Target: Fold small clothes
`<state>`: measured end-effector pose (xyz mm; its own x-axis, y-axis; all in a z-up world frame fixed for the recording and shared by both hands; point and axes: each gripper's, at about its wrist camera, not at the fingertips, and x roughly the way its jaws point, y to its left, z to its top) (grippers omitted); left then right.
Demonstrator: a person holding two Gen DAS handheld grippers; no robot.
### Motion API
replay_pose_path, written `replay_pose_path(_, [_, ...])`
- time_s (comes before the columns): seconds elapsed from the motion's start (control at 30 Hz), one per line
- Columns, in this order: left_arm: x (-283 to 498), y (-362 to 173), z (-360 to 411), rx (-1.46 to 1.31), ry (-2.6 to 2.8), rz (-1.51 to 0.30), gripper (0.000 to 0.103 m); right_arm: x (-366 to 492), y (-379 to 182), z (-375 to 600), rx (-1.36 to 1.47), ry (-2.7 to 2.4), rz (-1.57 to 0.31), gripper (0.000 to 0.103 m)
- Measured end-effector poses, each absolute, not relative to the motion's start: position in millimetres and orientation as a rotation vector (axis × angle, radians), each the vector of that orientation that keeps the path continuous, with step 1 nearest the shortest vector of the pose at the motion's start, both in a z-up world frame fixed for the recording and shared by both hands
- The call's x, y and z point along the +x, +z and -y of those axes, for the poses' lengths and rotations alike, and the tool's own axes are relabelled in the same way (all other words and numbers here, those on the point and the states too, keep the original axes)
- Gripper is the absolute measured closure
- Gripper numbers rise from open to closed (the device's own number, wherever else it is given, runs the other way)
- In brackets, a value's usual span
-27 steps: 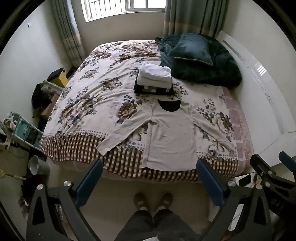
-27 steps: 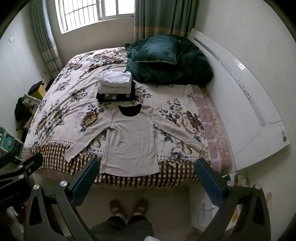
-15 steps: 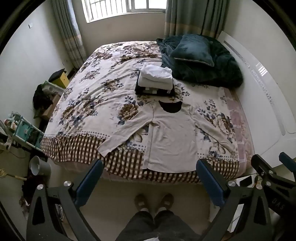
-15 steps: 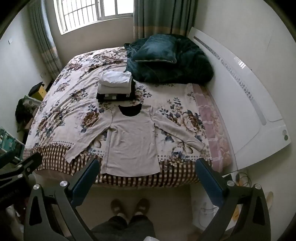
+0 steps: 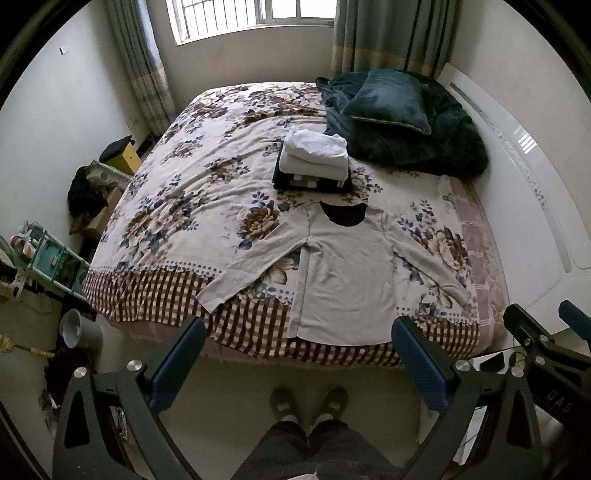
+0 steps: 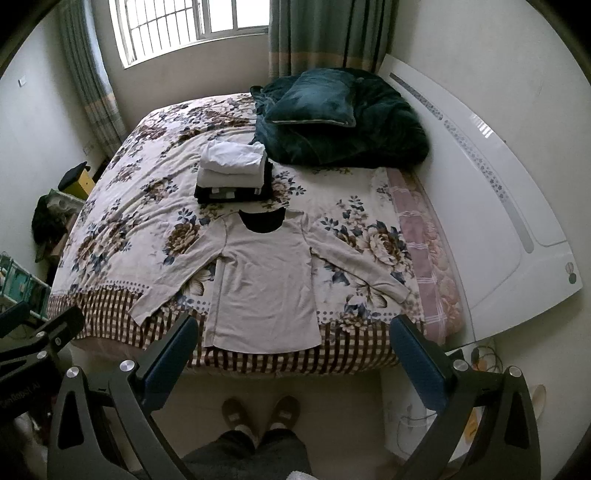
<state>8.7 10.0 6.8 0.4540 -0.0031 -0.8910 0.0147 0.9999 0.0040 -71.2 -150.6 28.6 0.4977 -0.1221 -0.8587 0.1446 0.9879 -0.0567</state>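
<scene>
Shirt (image 5: pixel 345 280) flat on bed (image 5: pixel 207 192), beyond jaws

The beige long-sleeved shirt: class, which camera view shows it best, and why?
The right wrist view: the shirt lies centred, both sleeves and the hem clear. In the left wrist view the shirt sits right of centre, its right sleeve blending into the floral bedspread.

Floral bed cover (image 5: pixel 207 192), dark green pillow (image 5: pixel 388 101) on green blanket (image 5: pixel 436 147), barred window (image 5: pixel 255 14), white headboard (image 6: pixel 491 206)

Home bedroom, shown by floral-sheeted bed (image 5: pixel 207 192), white headboard (image 6: pixel 491 206), curtained window (image 5: pixel 255 14), folded clothes stack (image 6: pixel 232 173)
</scene>
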Motion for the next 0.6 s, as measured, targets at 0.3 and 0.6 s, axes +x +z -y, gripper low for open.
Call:
replay_pose_path(0.3, [13.3,5.7,-17.8,0.009,-0.011,-1.097,0.0,-69.2,29.2,149.5,0.023,-0.163,-1.038,0.0])
replay_pose_path(0.6, [13.8,5.9,-18.1,0.01,-0.013,-1.096,0.0,-65.6,29.9,148.9,0.021,-0.164,-1.04,0.0])
